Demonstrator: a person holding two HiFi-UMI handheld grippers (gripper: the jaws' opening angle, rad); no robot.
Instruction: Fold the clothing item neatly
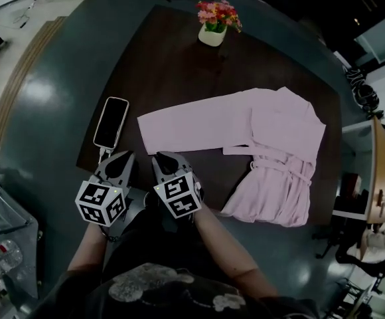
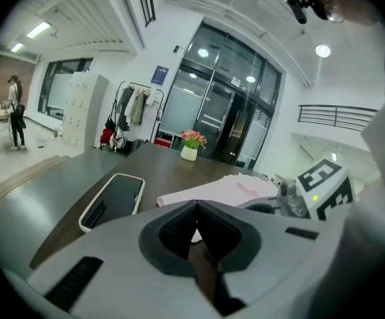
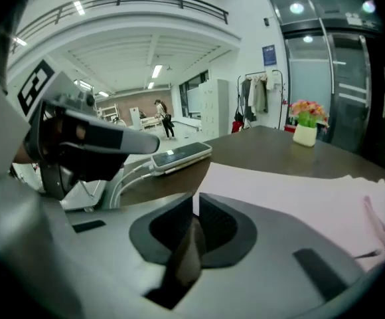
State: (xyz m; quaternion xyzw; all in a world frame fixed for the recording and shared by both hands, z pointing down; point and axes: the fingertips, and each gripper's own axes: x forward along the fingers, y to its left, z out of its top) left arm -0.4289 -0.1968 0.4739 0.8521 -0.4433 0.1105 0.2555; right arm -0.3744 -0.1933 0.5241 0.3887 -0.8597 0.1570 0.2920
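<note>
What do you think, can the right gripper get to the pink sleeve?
Probably yes. The right gripper sits just short of the end of the sleeve, with only bare table between. The phone lies off to the left, out of the way. Its shut, empty jaws must open first.

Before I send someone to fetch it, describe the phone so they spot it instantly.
Find the dark wooden table with the pink garment spread on it. Past the garment's sleeve, near the table's left edge, lies the phone: flat, black-screened, white-rimmed, unlike the cloth or flowerpot.
</note>
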